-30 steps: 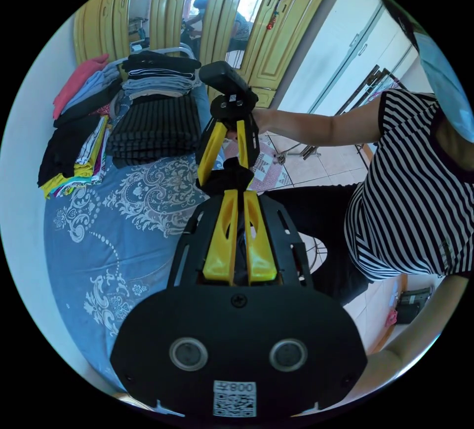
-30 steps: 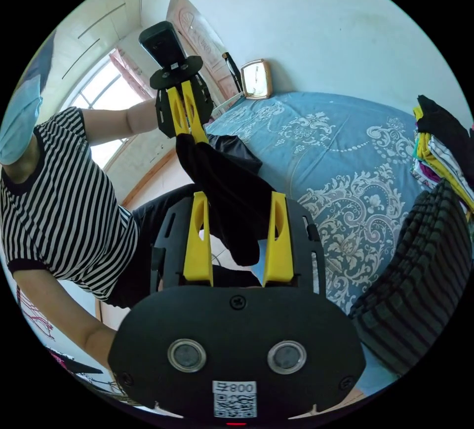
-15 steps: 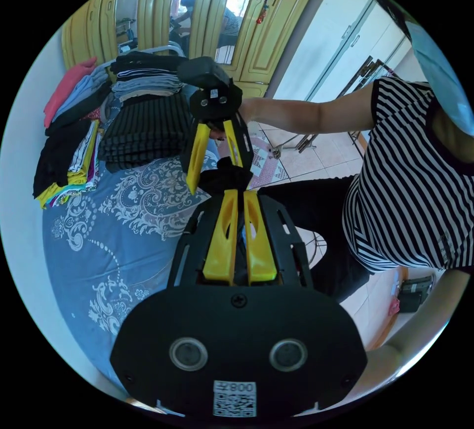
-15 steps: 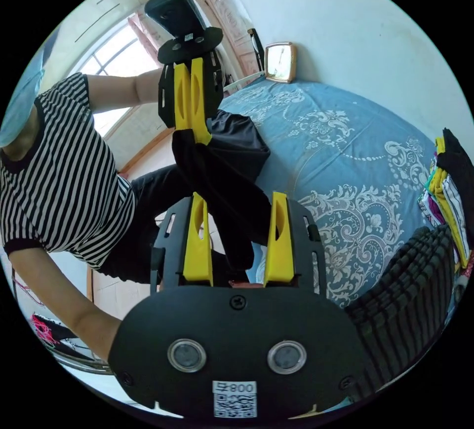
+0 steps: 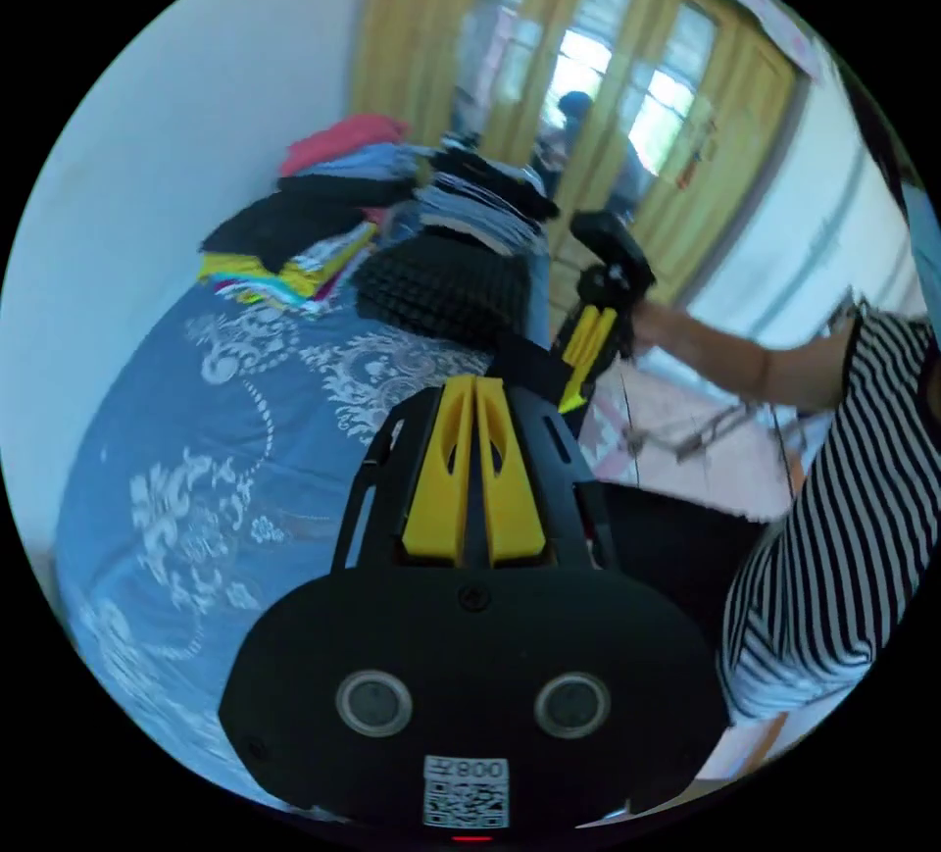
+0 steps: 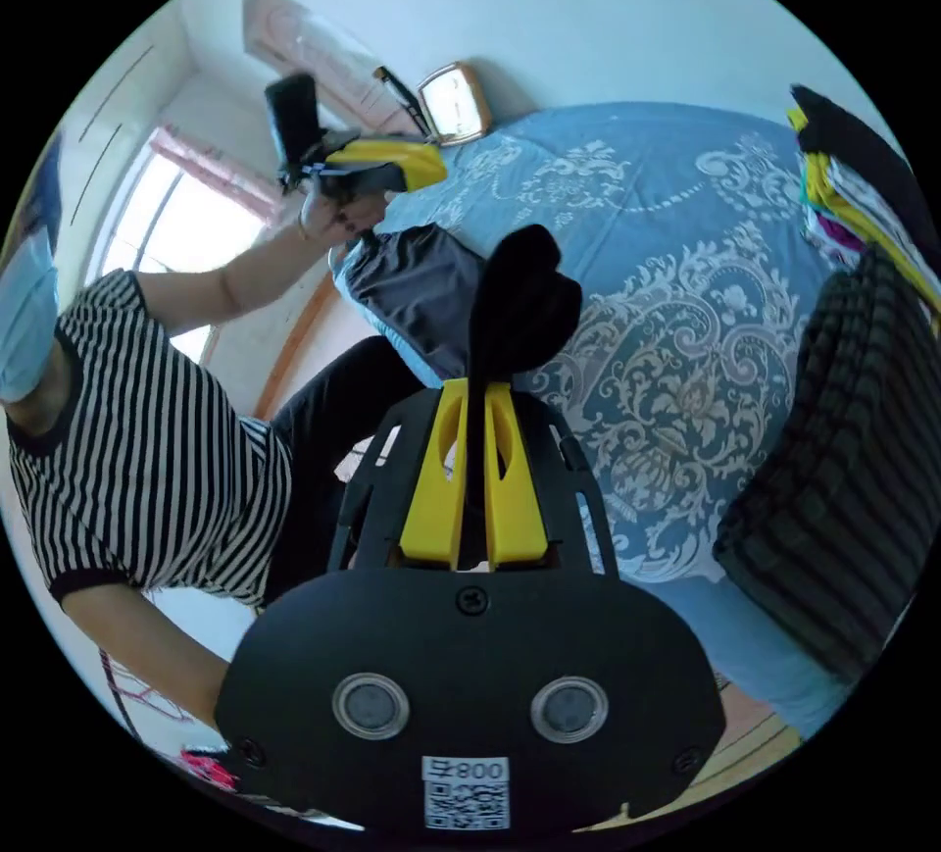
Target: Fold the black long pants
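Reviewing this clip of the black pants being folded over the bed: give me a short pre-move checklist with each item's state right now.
1. Right tool gripping the black pants: ok, both jaws closed on the cloth, which sticks up past the tips.
2. Left tool holding the pants: cannot tell; its jaws are together, but no cloth shows between them.
3. Open spot on the blue bedspread for laying the pants: ok, bare patterned area in front of the right tool.
4. Stacks of folded clothes out of the way: ok, they sit at the far end of the bed.
5. Pants spread flat: not ok, bunched at the right tool.
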Demonstrator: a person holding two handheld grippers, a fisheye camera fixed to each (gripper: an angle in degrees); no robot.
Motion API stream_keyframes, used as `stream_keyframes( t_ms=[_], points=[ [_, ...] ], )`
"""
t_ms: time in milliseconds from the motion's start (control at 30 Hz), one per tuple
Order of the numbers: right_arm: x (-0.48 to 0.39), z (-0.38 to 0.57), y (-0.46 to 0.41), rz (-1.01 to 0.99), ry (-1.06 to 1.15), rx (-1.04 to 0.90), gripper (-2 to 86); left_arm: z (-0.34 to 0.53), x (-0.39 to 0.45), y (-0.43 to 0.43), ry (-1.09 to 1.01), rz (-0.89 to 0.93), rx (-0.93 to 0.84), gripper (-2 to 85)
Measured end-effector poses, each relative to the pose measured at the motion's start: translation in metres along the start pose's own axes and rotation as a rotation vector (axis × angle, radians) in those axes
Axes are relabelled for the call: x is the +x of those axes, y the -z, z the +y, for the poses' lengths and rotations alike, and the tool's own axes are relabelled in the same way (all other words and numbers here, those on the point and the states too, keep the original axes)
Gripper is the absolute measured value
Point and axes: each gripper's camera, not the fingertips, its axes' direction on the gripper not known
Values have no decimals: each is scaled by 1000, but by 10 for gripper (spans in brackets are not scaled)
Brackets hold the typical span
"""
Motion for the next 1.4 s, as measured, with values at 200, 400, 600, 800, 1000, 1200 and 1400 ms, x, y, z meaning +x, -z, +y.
stream_keyframes(
  t_ms=[200, 400, 600, 800, 1000, 1200, 1400],
  points=[
    [13, -17, 4, -89, -126, 88, 18, 138, -20, -40, 382, 36, -284, 1],
    [9, -50, 5, -81, -173, 75, 17, 185, -20, -8, 411, 18, -209, 2],
    [-1, -79, -6, -113, -209, 82, 18, 212, -47, 26, 430, -4, -194, 2],
    [-24, -102, -17, -164, -208, 119, 20, 242, -106, 54, 571, -183, -245, 1],
    [-50, -133, -37, -191, -209, 127, 22, 274, -130, 95, 585, -205, -210, 1],
    [-91, -177, -68, -190, -183, 149, 24, 327, -116, 173, 602, -108, -63, 1],
    [-136, -240, -132, -255, -158, 115, 25, 405, -110, 246, 667, 96, 63, 2]
  ],
)
